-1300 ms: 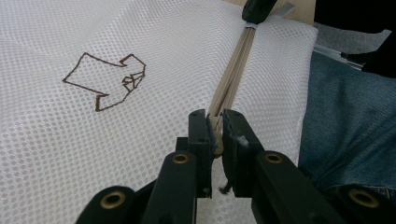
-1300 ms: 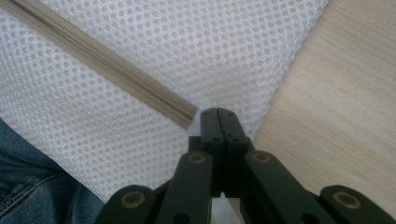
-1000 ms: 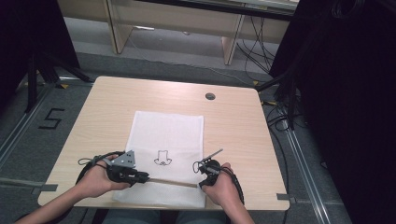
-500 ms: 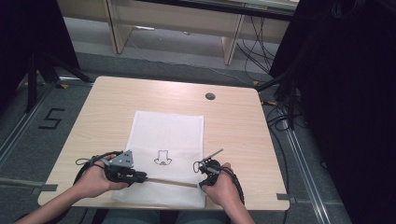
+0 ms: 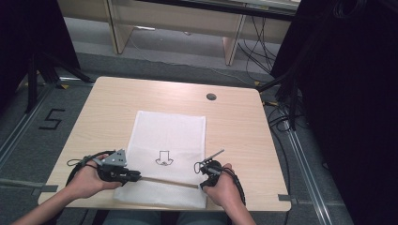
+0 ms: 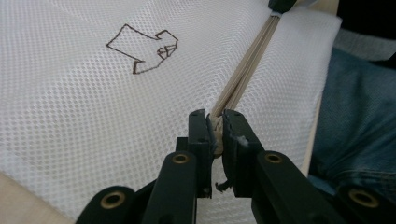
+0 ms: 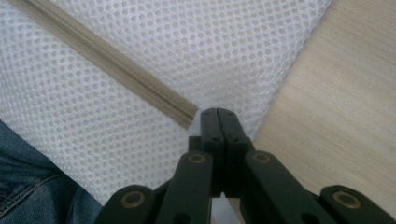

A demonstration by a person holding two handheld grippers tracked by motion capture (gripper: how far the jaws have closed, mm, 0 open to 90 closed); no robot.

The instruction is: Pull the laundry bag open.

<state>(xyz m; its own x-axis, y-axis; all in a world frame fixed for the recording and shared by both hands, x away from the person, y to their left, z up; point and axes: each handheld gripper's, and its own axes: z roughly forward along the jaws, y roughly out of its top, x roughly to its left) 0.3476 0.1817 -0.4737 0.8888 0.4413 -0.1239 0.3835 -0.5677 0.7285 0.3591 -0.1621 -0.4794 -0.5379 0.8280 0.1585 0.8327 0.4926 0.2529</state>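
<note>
White mesh bag, one, rectangular, honeycomb weave, flat on the pale wood table near the person's edge. One drawn outline mark mid-bag. One beige zipper running across near the bag's near end. Left gripper at the zipper's left end, black jaws clamped on the zipper pull. Right gripper at the zipper's right end, jaws fully closed, pinching mesh at the bag's edge just past the zipper end. One round dark grommet farther back.
</note>
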